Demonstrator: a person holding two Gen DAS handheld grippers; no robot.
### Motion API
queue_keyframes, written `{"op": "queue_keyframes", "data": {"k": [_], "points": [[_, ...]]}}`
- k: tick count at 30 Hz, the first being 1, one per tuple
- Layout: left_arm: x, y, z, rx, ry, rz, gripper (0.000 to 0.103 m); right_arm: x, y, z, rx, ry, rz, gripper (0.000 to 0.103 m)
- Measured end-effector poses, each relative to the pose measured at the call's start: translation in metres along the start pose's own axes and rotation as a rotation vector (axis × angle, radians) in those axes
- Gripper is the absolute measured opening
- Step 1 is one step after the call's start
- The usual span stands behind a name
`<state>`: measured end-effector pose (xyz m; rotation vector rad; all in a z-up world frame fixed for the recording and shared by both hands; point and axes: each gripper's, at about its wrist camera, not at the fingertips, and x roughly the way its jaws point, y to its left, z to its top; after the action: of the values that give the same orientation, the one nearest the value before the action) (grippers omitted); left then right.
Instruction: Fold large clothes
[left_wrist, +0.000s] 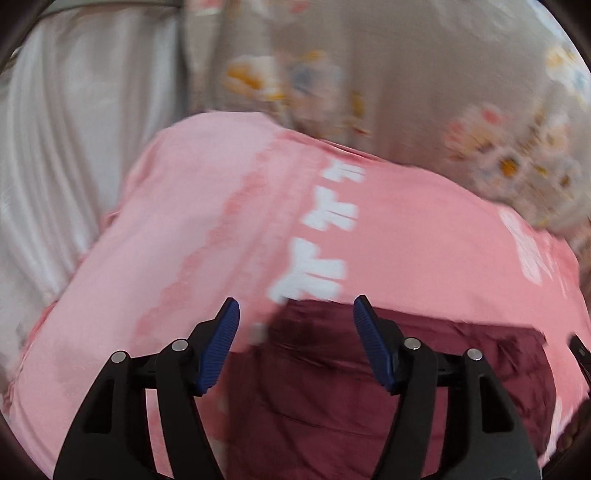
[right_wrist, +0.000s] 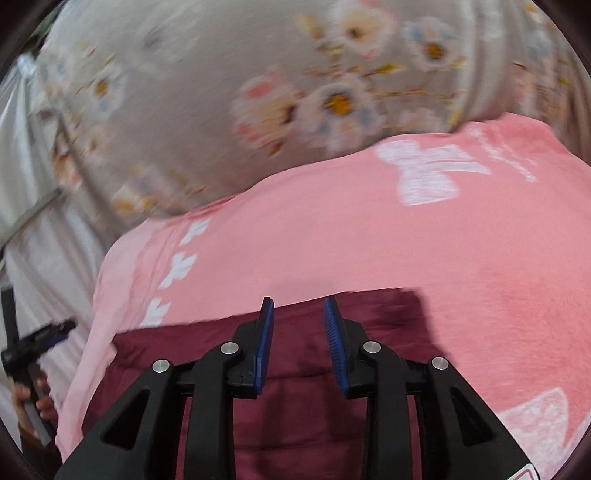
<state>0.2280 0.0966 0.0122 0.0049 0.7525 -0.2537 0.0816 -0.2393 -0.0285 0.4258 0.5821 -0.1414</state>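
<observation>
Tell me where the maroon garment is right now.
The maroon garment lies on the pink towel, low and centre in both wrist views, under the open left tool and right tool.

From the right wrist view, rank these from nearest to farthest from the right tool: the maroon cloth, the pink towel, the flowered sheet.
Starting from the right tool, whose jaws stand apart with nothing pinched:
1. Maroon cloth: right under and ahead of the tips.
2. Pink towel: beneath the maroon cloth, spreading beyond it and to both sides.
3. Flowered sheet: past the towel's far edge, at the top of the view.
</observation>
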Motion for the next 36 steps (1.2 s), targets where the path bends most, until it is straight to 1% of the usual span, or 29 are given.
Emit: {"op": "queue_keyframes", "data": {"k": [2, 5, 7, 9, 11, 13, 17, 21, 28, 36], "points": [[0.006, -0.042, -0.010, 0.080, 0.038, -0.047, 0.062, 0.020, 0.030, -0.008, -0.078, 0.054, 0.017, 0.029], [0.033, -0.094, -0.030, 0.174, 0.099, -0.072, 0.062, 0.047, 0.061, -0.019, -0.188, 0.112, -0.031, 0.029], [0.053, -0.113, -0.040, 0.198, 0.135, -0.077, 0.061, 0.063, 0.067, -0.023, -0.214, 0.134, -0.073, 0.029], [0.073, -0.123, -0.047, 0.191, 0.168, -0.079, 0.061, 0.073, 0.063, -0.025, -0.205, 0.147, -0.105, 0.021], [0.087, -0.126, -0.050, 0.176, 0.183, -0.065, 0.060, 0.082, 0.057, -0.026, -0.182, 0.165, -0.101, 0.007], [0.097, -0.125, -0.053, 0.163, 0.179, -0.049, 0.061, 0.091, 0.051, -0.029, -0.164, 0.174, -0.104, 0.006], [0.110, -0.116, -0.058, 0.133, 0.174, -0.047, 0.062, 0.110, 0.039, -0.037, -0.119, 0.210, -0.081, 0.005], [0.114, -0.120, -0.062, 0.148, 0.140, -0.020, 0.065, 0.121, 0.038, -0.044, -0.113, 0.222, -0.076, 0.005], [0.118, -0.123, -0.068, 0.163, 0.108, 0.004, 0.067, 0.127, 0.037, -0.048, -0.111, 0.225, -0.073, 0.004], [0.120, -0.128, -0.070, 0.185, 0.090, 0.038, 0.068, 0.128, 0.036, -0.048, -0.119, 0.221, -0.079, 0.004]]}}
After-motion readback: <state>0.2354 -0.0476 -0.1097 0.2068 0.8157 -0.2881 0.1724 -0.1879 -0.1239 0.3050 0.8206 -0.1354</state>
